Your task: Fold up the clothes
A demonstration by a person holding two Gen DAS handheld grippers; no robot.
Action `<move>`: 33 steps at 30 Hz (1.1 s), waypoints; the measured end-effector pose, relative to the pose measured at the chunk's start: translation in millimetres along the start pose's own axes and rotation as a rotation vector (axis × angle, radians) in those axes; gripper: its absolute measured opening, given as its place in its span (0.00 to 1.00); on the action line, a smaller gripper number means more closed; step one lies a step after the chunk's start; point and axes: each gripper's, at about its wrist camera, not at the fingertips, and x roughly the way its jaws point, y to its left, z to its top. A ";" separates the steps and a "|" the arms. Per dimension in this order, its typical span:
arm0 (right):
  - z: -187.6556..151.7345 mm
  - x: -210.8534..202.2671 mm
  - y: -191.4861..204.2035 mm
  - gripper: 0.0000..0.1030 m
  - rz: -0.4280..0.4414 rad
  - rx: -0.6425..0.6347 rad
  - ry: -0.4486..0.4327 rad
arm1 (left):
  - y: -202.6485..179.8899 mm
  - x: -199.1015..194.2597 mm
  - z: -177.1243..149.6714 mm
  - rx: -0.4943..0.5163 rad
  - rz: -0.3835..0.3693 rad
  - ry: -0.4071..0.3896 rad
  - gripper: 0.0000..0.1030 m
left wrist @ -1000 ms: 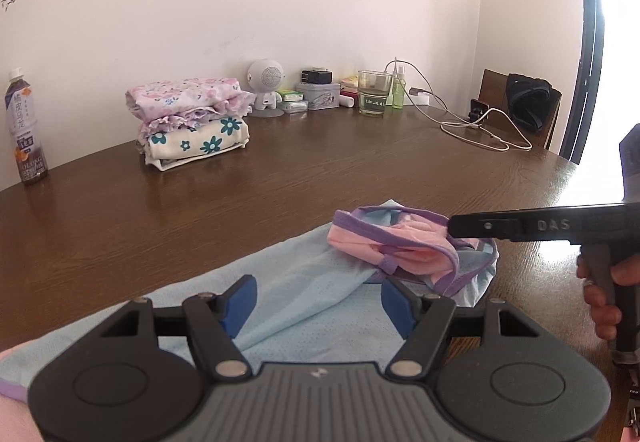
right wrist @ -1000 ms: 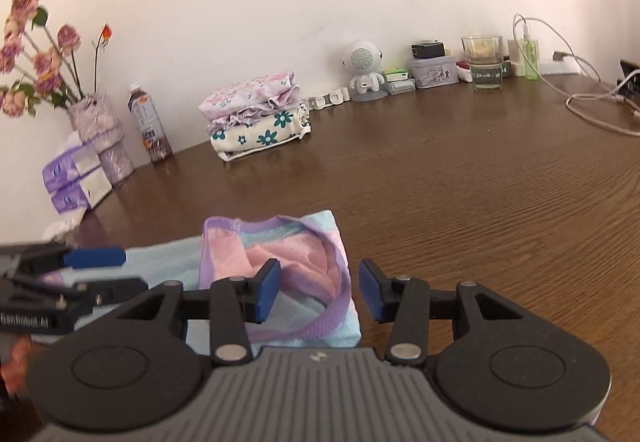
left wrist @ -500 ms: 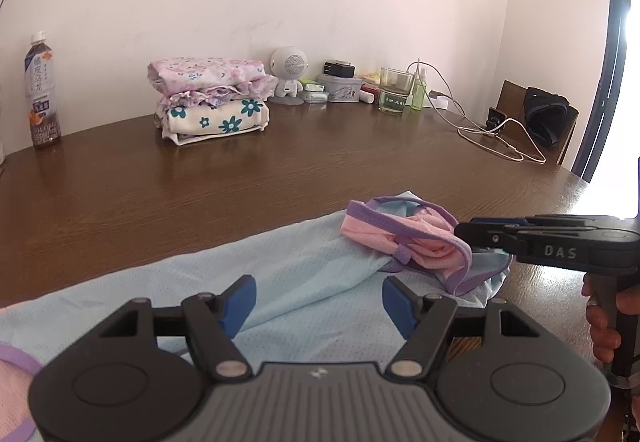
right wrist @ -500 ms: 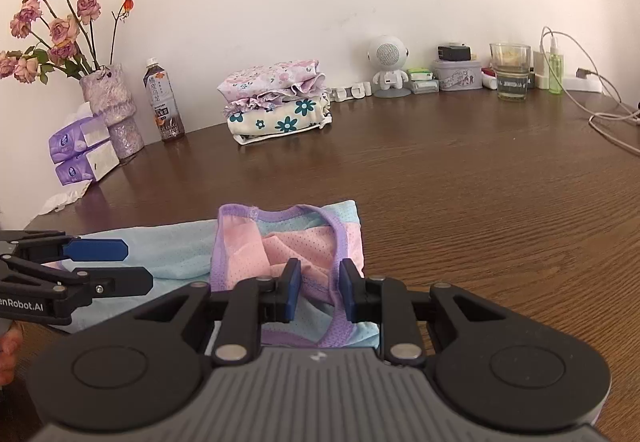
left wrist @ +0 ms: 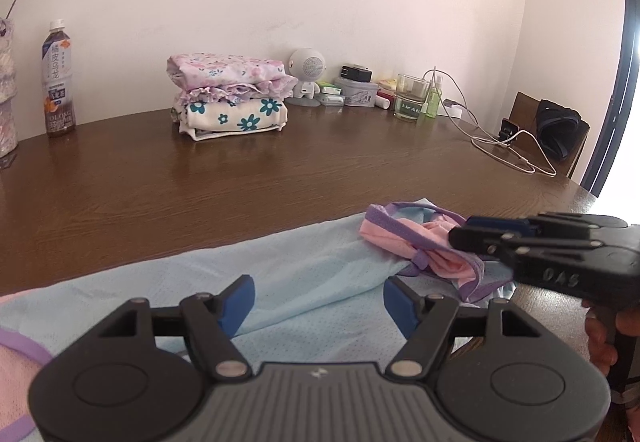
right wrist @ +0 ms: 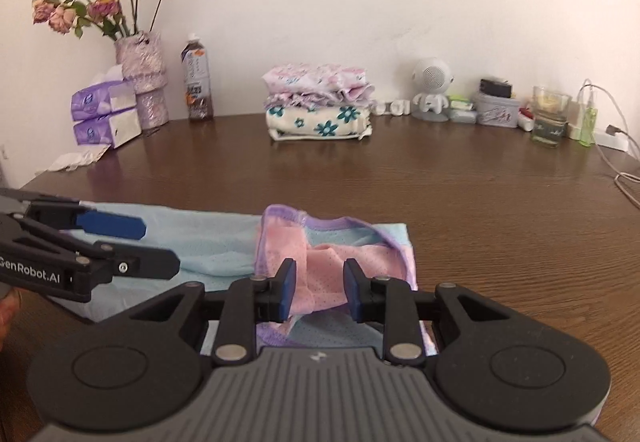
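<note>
A light blue mesh garment (left wrist: pixel 288 278) lies flat on the brown table (left wrist: pixel 200 182), with its pink, purple-trimmed part (left wrist: pixel 400 242) bunched on top at the right end. My left gripper (left wrist: pixel 316 296) hovers open over the blue cloth with nothing between its pads; the right wrist view shows it at the left (right wrist: pixel 158 248). My right gripper (right wrist: pixel 320 288) sits low over the pink part (right wrist: pixel 332 256). Its jaws are narrow and opening, and pink fabric lies between the pads with no visible pinch. From the left wrist, the right gripper (left wrist: pixel 460 230) reaches in over that bunch.
A stack of folded floral clothes (right wrist: pixel 318 106) stands at the back. Along the wall are a bottle (right wrist: pixel 197 82), a vase of roses (right wrist: pixel 142 74), tissue packs (right wrist: pixel 106 114), a small white speaker figure (right wrist: pixel 432 90), a glass (right wrist: pixel 550 116) and cables (left wrist: pixel 504 150). A chair (left wrist: pixel 554 130) is at the far right.
My right gripper narrowed its jaws, then widened them slightly, and moved in over the pink part while rolling level. The left gripper rolled a little and stayed open in place.
</note>
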 end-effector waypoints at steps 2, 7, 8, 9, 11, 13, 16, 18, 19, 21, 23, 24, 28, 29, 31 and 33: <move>1.1 -8.0 -4.6 0.31 -0.008 0.026 -0.040 | 0.5 -0.9 -0.6 -0.002 0.013 -0.007 0.70; 0.2 -24.9 -14.4 0.58 -0.051 0.035 -0.083 | -0.3 -2.8 -1.2 -0.003 0.033 -0.021 0.77; -1.4 -26.8 -15.3 0.64 -0.061 0.032 -0.085 | -0.6 -2.9 -1.5 -0.003 0.032 -0.023 0.79; -3.3 -28.0 -16.1 0.71 -0.069 0.031 -0.085 | -0.9 -2.9 -1.8 -0.003 0.032 -0.025 0.83; -7.2 -29.6 -17.1 0.76 -0.080 0.029 -0.084 | -1.9 -2.9 -2.7 0.001 0.043 -0.029 0.86; -11.1 -30.5 -16.7 0.78 -0.087 0.025 -0.081 | -3.6 -2.8 -4.1 0.015 0.069 -0.037 0.86; -12.8 -32.3 -11.8 0.80 -0.092 0.004 -0.089 | -4.7 -3.0 -5.5 0.026 0.086 -0.049 0.87; -12.9 -32.1 -7.8 0.81 -0.101 -0.016 -0.087 | -5.4 -4.2 -6.6 0.030 0.099 -0.064 0.88; -12.8 -31.7 -6.8 0.82 -0.103 -0.018 -0.086 | -5.9 -5.0 -7.4 0.031 0.108 -0.076 0.88; -12.6 -31.3 -6.0 0.85 -0.107 -0.014 -0.083 | -7.1 -5.6 -8.3 0.035 0.118 -0.090 0.90; -12.7 -31.1 -6.1 0.90 -0.110 -0.003 -0.081 | -8.3 -5.8 -8.9 0.038 0.124 -0.098 0.90; -12.7 -30.9 -6.2 0.94 -0.111 0.002 -0.079 | -8.8 -5.9 -9.2 0.040 0.127 -0.102 0.91; -12.6 -30.0 -3.3 0.95 -0.117 -0.007 -0.073 | -8.2 -3.7 -10.2 0.037 0.138 -0.095 0.91; -12.6 -29.7 -2.4 0.95 -0.119 -0.013 -0.071 | -8.0 -3.4 -10.2 0.035 0.140 -0.094 0.91; -12.5 -28.4 -2.9 0.96 -0.121 -0.010 -0.064 | -8.0 -3.3 -10.4 0.034 0.143 -0.094 0.92; -12.5 -27.8 -3.1 0.96 -0.123 -0.009 -0.060 | -8.2 -3.6 -10.9 0.035 0.144 -0.094 0.94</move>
